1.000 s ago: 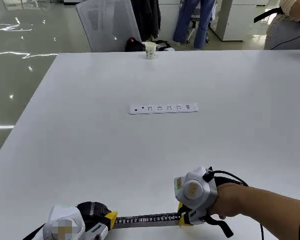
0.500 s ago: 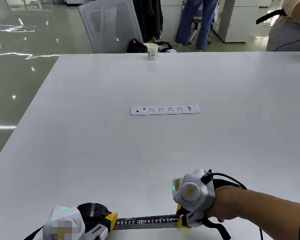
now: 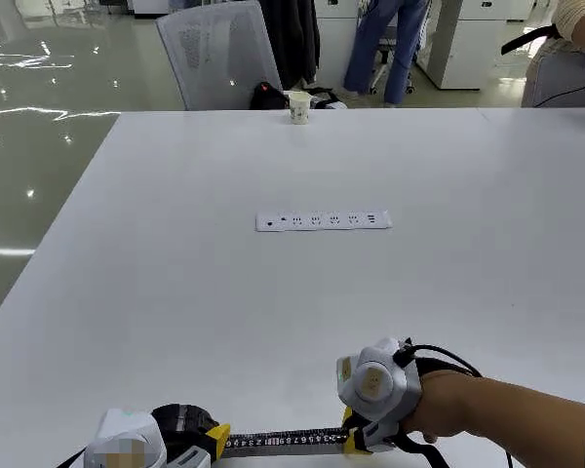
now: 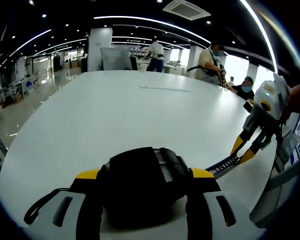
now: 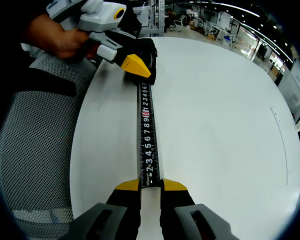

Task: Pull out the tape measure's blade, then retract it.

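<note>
Nearest me, my right hand-held gripper (image 5: 151, 186) is pinched narrow on the free end of the tape measure's blade (image 5: 147, 135), its yellow tips meeting over the low numbers. I cannot tell whether the end hook sits inside those jaws or just behind them, since the tips cover it.

From there the blade lies flat along the counter (image 3: 273, 302) to the black tape measure case (image 5: 150, 52). My left hand-held gripper (image 4: 145, 175) clamps the case from both sides, close to the counter's near edge.

My main worry is the right-hand grip. It is a thin hold on smooth steel, and if it slips the spring would likely whip the blade back and slam the hook into the case mouth. Pulling off-line or lifting could twist or buckle the blade. A sideways tug might work the case loose from the left jaws, so near the edge.

Only a short length looks drawn out, so I judge the pull partial.

Further off, the power strip (image 3: 324, 220) and the paper cup (image 3: 299, 107) sit well apart from the work and pose no hazard.
</note>
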Demonstrator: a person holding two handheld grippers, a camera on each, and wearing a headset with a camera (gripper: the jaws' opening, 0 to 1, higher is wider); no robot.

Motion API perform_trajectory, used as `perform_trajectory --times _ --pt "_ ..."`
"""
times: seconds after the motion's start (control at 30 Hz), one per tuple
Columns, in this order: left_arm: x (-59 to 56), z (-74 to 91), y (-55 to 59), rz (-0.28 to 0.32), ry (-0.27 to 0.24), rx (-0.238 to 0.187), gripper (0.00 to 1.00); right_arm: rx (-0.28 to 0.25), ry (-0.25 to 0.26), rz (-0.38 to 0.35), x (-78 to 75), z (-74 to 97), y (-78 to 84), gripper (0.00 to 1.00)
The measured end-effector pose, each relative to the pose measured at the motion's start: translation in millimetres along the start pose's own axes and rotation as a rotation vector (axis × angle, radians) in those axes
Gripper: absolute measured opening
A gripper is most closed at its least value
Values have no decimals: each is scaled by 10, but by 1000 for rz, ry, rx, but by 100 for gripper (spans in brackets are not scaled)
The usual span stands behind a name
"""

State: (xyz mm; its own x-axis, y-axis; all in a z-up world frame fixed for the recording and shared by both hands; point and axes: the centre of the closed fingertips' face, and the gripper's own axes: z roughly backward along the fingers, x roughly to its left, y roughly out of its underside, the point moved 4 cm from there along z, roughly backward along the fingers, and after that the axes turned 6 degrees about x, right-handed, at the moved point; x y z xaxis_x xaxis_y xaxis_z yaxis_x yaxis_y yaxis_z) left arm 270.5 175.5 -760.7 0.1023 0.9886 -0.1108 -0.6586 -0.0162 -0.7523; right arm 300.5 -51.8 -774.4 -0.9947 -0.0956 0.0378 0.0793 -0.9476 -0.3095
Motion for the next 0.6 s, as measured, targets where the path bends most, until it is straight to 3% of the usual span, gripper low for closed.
perform_trajectory --times 0.6 --pt "2 -10 -11 2 1 8 63 1 10 4 -11 -21 -60 11"
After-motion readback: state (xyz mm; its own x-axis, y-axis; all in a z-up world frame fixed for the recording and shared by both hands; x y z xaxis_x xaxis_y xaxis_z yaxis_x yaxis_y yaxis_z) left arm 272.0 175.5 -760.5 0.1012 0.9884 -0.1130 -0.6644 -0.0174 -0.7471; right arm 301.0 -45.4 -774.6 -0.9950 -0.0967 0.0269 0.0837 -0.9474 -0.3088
